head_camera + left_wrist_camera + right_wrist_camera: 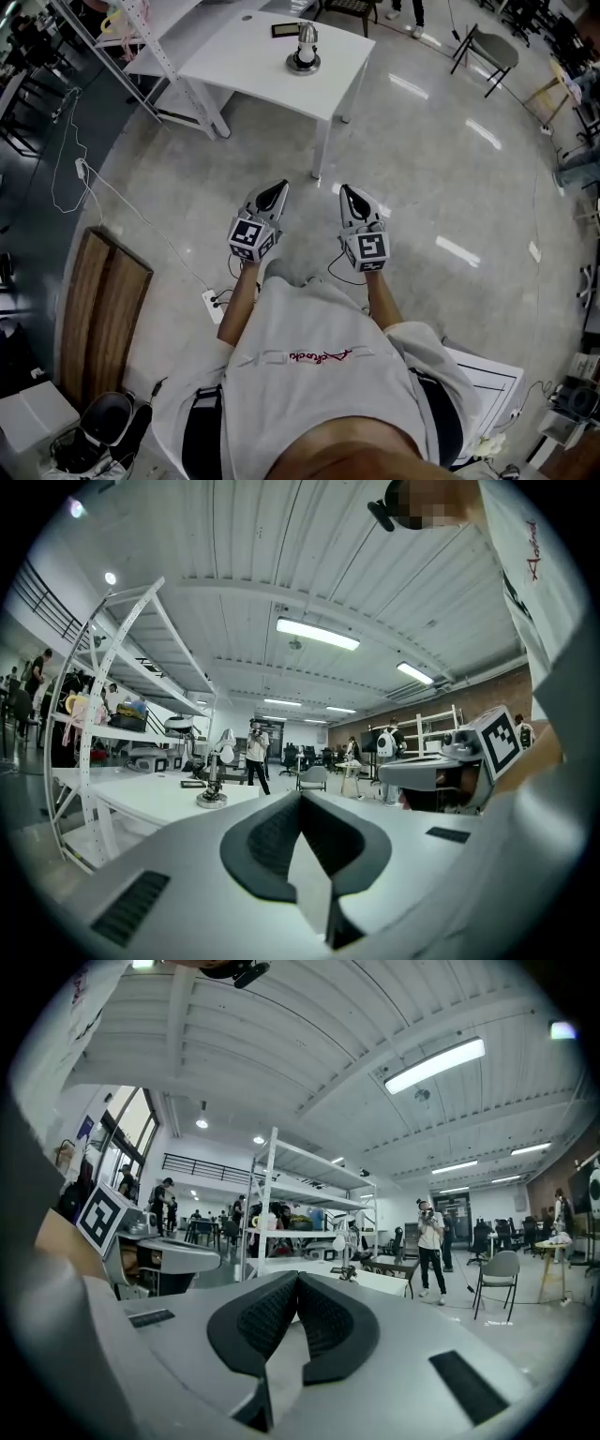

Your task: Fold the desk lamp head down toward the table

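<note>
The desk lamp (pixel 303 49) stands upright on a round base on the white table (pixel 253 66), far ahead of me. It is small and distant in the left gripper view, desk lamp (pixel 214 775), and in the right gripper view, desk lamp (pixel 347 1252). My left gripper (pixel 278 187) (pixel 300 800) and right gripper (pixel 348 191) (pixel 297 1279) are held side by side at waist height over the floor, pointing level toward the table. On both, the dark pads meet with nothing between them. Neither is near the lamp.
A dark flat object (pixel 286 30) lies on the table behind the lamp. A metal shelf rack (pixel 141 37) stands left of the table. A power strip (pixel 214 304) and cable lie on the floor at my left. A folding chair (pixel 487 52) and a standing person (pixel 255 754) are beyond.
</note>
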Tool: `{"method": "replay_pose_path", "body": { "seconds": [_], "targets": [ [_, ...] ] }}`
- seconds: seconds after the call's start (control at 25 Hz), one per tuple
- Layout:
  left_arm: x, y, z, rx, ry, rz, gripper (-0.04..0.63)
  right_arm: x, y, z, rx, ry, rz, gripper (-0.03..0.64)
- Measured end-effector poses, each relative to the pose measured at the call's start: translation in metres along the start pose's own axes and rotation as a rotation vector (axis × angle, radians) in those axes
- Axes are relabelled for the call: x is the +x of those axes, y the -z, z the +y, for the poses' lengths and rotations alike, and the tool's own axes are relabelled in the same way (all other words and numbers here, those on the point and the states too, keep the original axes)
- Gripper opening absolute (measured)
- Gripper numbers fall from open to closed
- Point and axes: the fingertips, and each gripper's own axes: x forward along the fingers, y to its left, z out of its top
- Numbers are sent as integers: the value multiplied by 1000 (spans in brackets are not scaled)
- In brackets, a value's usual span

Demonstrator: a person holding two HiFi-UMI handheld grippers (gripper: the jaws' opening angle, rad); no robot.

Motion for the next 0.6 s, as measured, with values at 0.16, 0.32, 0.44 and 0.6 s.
{"method": "replay_pose_path", "body": {
  "seconds": [0.16,0.32,0.44,0.6],
  "targets": [
    [3,3,-9,-3,4,5,18,-3,3,-2,6,-11,1,29],
    [7,7,-10,1,6,15,18,-2,4,-2,9,-28,-8,29],
    [11,10,-11,-6,6,17,18,-3,6,-6,6,-31,-3,29],
    [21,11,-9,-9,11,17,18,2,7,-11,3,-34,-3,29]
  ]
}}
